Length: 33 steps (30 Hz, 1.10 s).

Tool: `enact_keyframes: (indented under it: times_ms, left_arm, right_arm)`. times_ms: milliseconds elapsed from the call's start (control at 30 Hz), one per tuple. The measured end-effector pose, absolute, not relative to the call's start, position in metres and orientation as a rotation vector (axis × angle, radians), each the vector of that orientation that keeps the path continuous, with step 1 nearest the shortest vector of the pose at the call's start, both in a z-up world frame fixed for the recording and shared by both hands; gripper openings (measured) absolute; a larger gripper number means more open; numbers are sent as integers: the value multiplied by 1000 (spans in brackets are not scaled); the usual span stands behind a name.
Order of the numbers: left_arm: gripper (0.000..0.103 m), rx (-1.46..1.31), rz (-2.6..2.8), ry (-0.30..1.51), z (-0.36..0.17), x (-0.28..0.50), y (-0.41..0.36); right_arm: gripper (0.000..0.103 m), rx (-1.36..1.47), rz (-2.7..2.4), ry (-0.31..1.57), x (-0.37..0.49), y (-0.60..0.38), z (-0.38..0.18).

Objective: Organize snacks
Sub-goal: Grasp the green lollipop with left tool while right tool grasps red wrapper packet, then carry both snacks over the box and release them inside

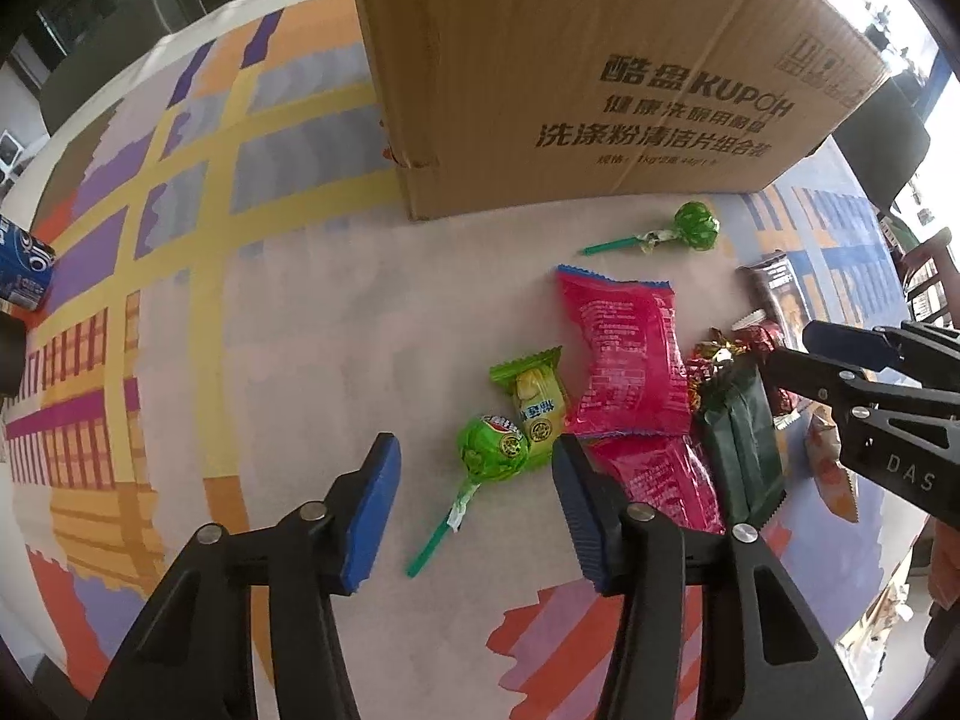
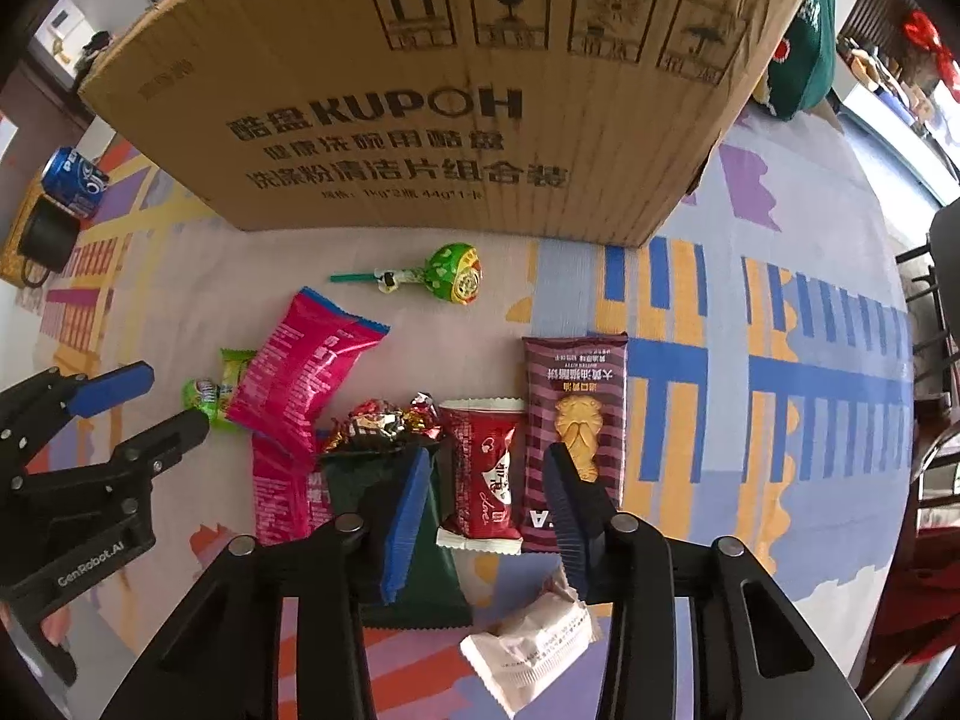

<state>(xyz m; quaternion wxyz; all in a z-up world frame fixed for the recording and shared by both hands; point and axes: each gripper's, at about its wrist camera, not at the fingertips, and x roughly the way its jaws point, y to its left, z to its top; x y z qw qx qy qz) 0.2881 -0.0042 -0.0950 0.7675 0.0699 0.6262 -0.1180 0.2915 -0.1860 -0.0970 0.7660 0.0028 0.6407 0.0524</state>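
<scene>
Both grippers point down over a patterned tablecloth [image 1: 288,312] strewn with snacks, in front of a cardboard box [image 1: 540,78]. Left gripper [image 1: 474,498]: jaws apart, nothing pressed between them, a green lollipop [image 1: 492,447] lying in the gap (its stick trails toward the camera), touching a green candy packet [image 1: 537,405]. Right gripper [image 2: 489,507]: jaws apart, straddling a red packet [image 2: 483,474] without contact. A dark green packet [image 2: 384,480] and a purple biscuit packet [image 2: 576,414] flank it.
</scene>
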Motion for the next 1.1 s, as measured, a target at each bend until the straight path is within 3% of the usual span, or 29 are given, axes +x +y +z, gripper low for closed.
enact_keyframes:
  times_ms: [500,833,1100]
  left_arm:
    - [26,96,-270,1408,-118,301,-10]
    - [25,94,-270,1358,-105,289,-12]
    - [25,58,-302,1262,-65,272,-9]
  right_arm:
    - [24,-4,130,1421,298,-179,-116]
    - [22,-22,138,1411,297,-171,-123]
    - [22,-4,162,1327,282,-179,-92]
